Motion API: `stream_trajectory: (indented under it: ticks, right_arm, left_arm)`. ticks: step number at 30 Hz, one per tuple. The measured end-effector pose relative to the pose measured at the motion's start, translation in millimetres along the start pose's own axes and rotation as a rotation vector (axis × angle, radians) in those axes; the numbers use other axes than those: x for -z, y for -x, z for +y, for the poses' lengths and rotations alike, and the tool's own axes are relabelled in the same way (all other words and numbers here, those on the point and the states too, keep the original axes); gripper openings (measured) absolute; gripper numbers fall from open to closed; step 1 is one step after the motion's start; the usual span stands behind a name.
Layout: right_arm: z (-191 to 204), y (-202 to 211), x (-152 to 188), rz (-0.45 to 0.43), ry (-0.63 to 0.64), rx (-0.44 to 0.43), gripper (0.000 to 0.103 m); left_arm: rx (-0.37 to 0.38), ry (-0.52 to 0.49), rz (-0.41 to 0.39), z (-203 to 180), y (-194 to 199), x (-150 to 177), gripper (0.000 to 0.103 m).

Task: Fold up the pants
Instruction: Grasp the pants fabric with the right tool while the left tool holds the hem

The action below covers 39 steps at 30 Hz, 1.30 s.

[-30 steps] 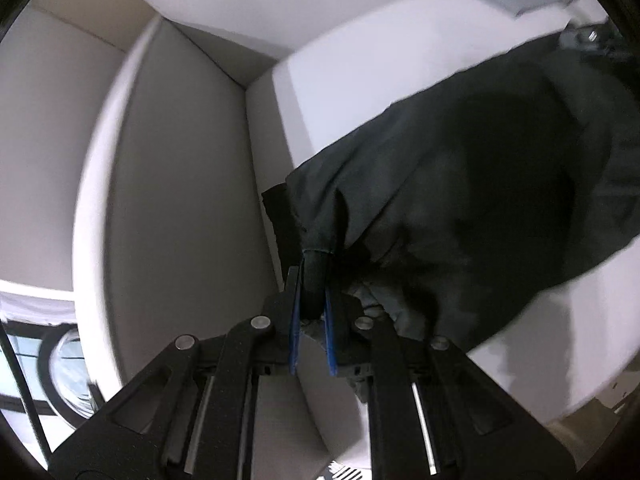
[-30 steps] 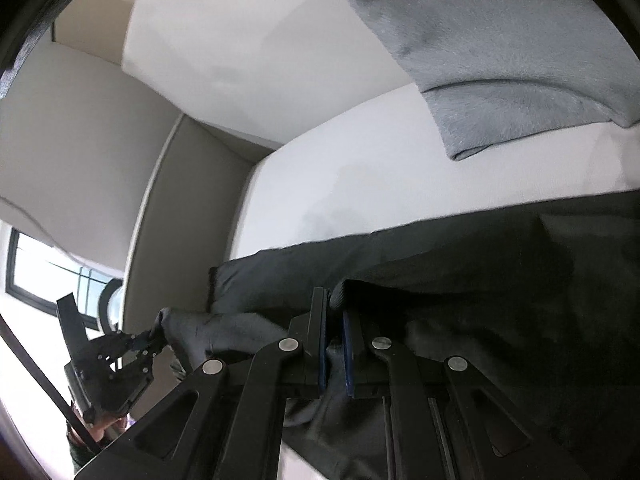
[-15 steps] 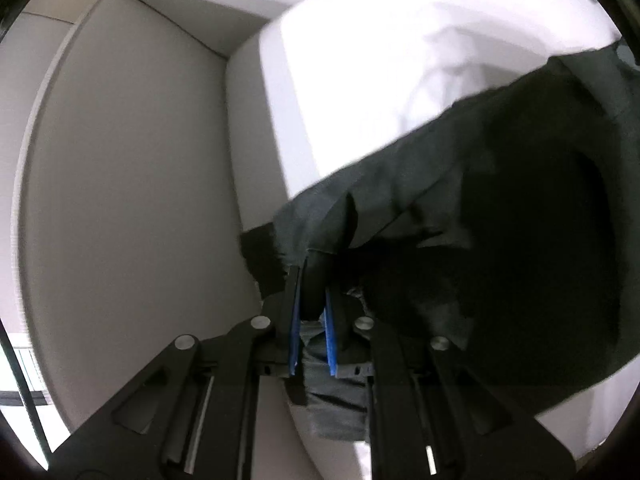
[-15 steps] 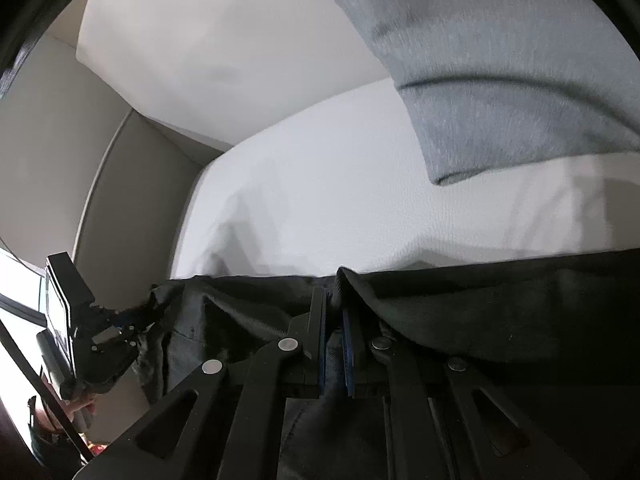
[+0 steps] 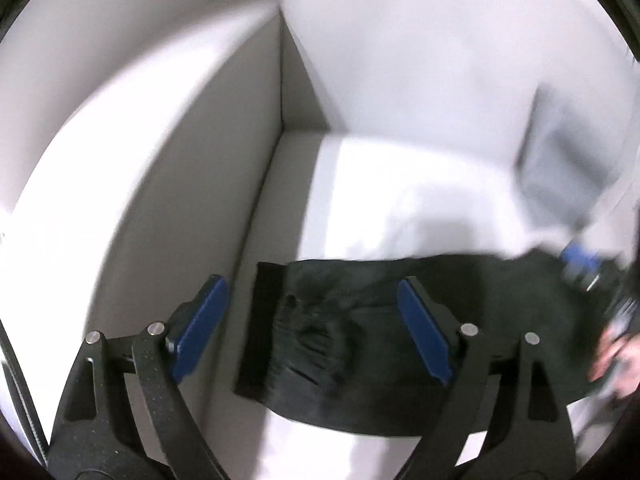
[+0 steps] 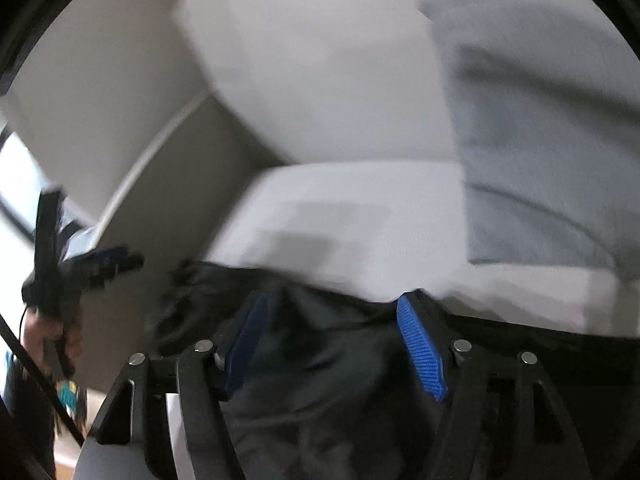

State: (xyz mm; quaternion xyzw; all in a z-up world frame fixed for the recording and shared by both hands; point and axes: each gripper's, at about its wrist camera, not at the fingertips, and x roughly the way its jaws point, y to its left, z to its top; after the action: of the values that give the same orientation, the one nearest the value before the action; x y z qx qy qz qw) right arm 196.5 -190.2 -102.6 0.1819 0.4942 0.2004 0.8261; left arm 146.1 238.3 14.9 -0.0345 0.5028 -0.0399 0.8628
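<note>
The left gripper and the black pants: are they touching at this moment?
Apart. In the left wrist view the left gripper stands wide open and its blue pads hold nothing, with the black pants lying flat on the white surface beyond them.

Pants (image 5: pixel 360 344) flat on cushion (image 5: pixel 400 200), pillow (image 6: pixel 540 140) behind, right.

Both views are smeared by motion blur. In the left wrist view the right gripper (image 5: pixel 600 280) and the hand (image 5: pixel 618 356) holding it are a cut-off blur at the right edge. The black pants (image 6: pixel 320 380) run out of the right wrist view, partly hidden behind gripper linkages. The grey cushion (image 6: pixel 540 140) has no sharp outline.
</note>
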Motion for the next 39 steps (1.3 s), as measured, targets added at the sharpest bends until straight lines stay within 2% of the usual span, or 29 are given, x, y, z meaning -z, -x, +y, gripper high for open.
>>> stream_trajectory:
  ticks: [3, 5, 8, 12, 13, 14, 17, 20, 21, 22, 23, 24, 25, 26, 29, 30, 31, 33, 34, 37, 39]
  right_arm:
    - [25, 30, 17, -0.001, 0.153, -0.060, 0.069]
    - [34, 41, 36, 0.049, 0.249, -0.099, 0.069]
    - [40, 59, 82, 0.094, 0.415, -0.059, 0.069]
    - [41, 62, 136, 0.130, 0.552, 0.037, 0.065]
    - [39, 60, 143, 0.140, 0.557, 0.049, 0.065]
    - [40, 58, 149, 0.147, 0.555, 0.057, 0.065]
    - [31, 44, 154, 0.171, 0.555, 0.062, 0.062]
    - [27, 45, 172, 0.171, 0.593, 0.085, 0.062]
    - [27, 42, 175, 0.165, 0.605, 0.089, 0.061]
    - [29, 39, 178, 0.156, 0.613, 0.092, 0.056]
    - [27, 38, 178, 0.150, 0.620, 0.087, 0.052]
    - [27, 38, 180, 0.140, 0.633, 0.075, 0.043]
    - [27, 30, 180, 0.128, 0.648, 0.071, 0.040]
    - [27, 29, 184, 0.122, 0.658, 0.074, 0.040]
    - [34, 18, 187, 0.131, 0.693, 0.076, 0.039]
    - [36, 17, 192, 0.129, 0.717, 0.077, 0.032]
    - [37, 15, 195, 0.131, 0.730, 0.079, 0.019]
    - [38, 11, 197, 0.123, 0.727, 0.089, 0.005]
    - [38, 11, 196, 0.117, 0.715, 0.091, 0.002]
    - [40, 22, 196, 0.063, 0.701, 0.090, 0.001]
    - [41, 33, 195, 0.037, 0.666, 0.053, 0.001]
  left_arm:
    - [0.174, 0.170, -0.003, 23, 27, 25, 0.085]
    - [0.239, 0.266, 0.010, 35, 34, 52, 0.085]
    - [0.330, 0.395, 0.054, 49, 22, 91, 0.083]
    - [0.342, 0.473, 0.092, 52, -12, 131, 0.080]
    - [0.349, 0.503, 0.100, 52, -22, 134, 0.076]
    - [0.355, 0.523, 0.104, 52, -30, 136, 0.071]
    - [0.348, 0.590, 0.125, 54, -59, 137, 0.067]
    - [0.343, 0.654, 0.089, 60, -78, 136, 0.061]
    - [0.351, 0.661, 0.072, 60, -81, 135, 0.061]
    - [0.350, 0.658, 0.070, 59, -84, 135, 0.061]
    - [0.345, 0.660, 0.067, 59, -90, 134, 0.056]
    - [0.345, 0.670, 0.061, 60, -93, 135, 0.051]
    - [0.340, 0.672, 0.060, 61, -95, 137, 0.040]
    - [0.331, 0.673, 0.058, 60, -98, 134, 0.029]
    - [0.327, 0.659, 0.029, 62, -96, 136, 0.020]
    - [0.299, 0.616, 0.010, 59, -92, 135, 0.017]
    - [0.266, 0.570, -0.005, 53, -91, 132, 0.014]
    - [0.181, 0.461, -0.051, 40, -77, 125, 0.010]
    - [0.151, 0.427, -0.070, 36, -71, 121, 0.009]
    - [0.029, 0.318, -0.148, 25, -50, 102, 0.009]
    - [-0.005, 0.280, -0.143, 24, -49, 94, 0.009]
